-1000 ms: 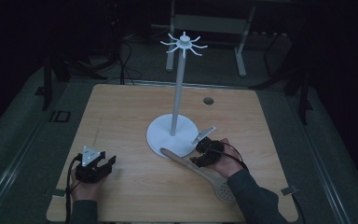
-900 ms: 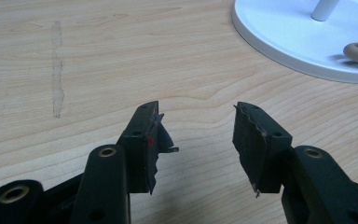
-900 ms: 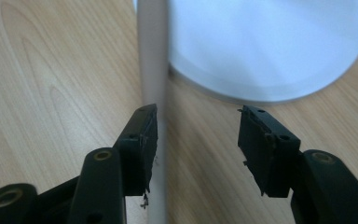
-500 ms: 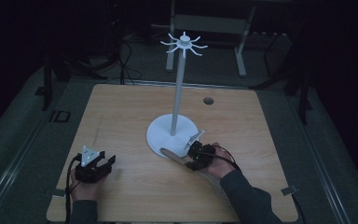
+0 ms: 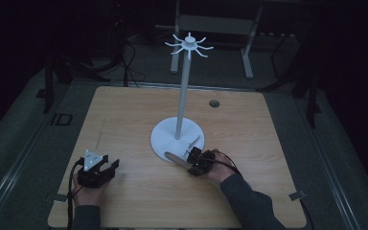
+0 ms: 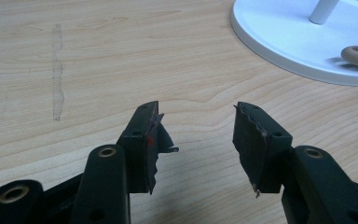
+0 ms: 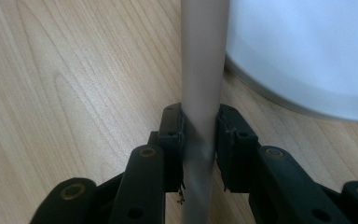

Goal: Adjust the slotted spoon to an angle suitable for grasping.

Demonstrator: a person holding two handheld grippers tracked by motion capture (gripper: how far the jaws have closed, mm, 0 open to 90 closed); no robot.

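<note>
Beige utensil handle [image 7: 200, 84] lay low over the table [image 5: 134, 120], tip resting on the white stand base [image 5: 165, 136]. Clamped on both sides by the right gripper [image 7: 199, 140], jaws just closed onto it. Well apart at the table's near left, left gripper [image 6: 196, 135] with jaws spread, nothing between.

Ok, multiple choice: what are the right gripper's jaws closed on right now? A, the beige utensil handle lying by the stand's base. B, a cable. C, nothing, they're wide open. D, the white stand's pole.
A: in the right gripper view the right gripper has both jaws pressed against the beige utensil handle, which lies on the table with its far end on the white stand's base.
</note>
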